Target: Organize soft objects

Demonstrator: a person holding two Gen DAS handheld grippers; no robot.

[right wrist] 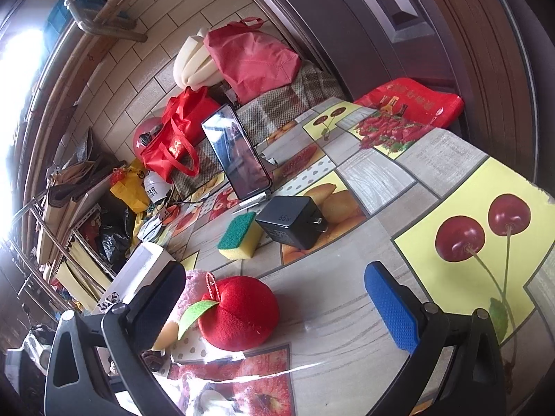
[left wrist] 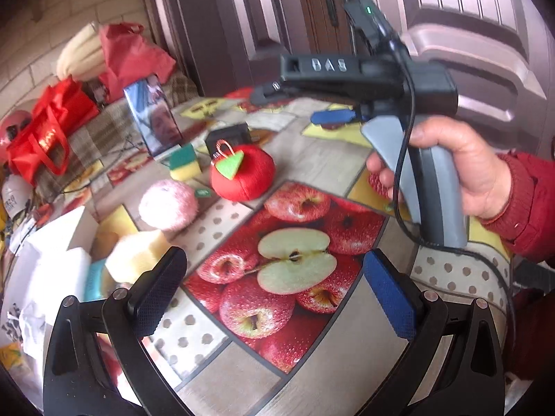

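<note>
A red plush apple (left wrist: 242, 171) (right wrist: 239, 315) with a green felt leaf lies on the fruit-print tablecloth (left wrist: 329, 159). Left of it sits a pink fluffy ball (left wrist: 168, 204) (right wrist: 194, 282). A green-and-yellow sponge (left wrist: 185, 163) (right wrist: 239, 232) lies further back. A pale yellow foam block (left wrist: 137, 254) rests in a white box (left wrist: 55, 239) at the left. My left gripper (left wrist: 277, 291) is open above the apple print, holding nothing. My right gripper (right wrist: 277, 308) is open, with the plush apple just inside its left finger. A hand (left wrist: 447, 166) holds the right gripper's handle (left wrist: 364, 79).
A propped phone (left wrist: 154, 114) (right wrist: 239, 154) and a black charger (right wrist: 293, 222) stand behind the sponge. Red bags (left wrist: 48, 128) (right wrist: 249, 59) and clutter crowd the far left. A red printed bag (right wrist: 409, 104) lies at the table's far edge by a brown door (left wrist: 451, 17).
</note>
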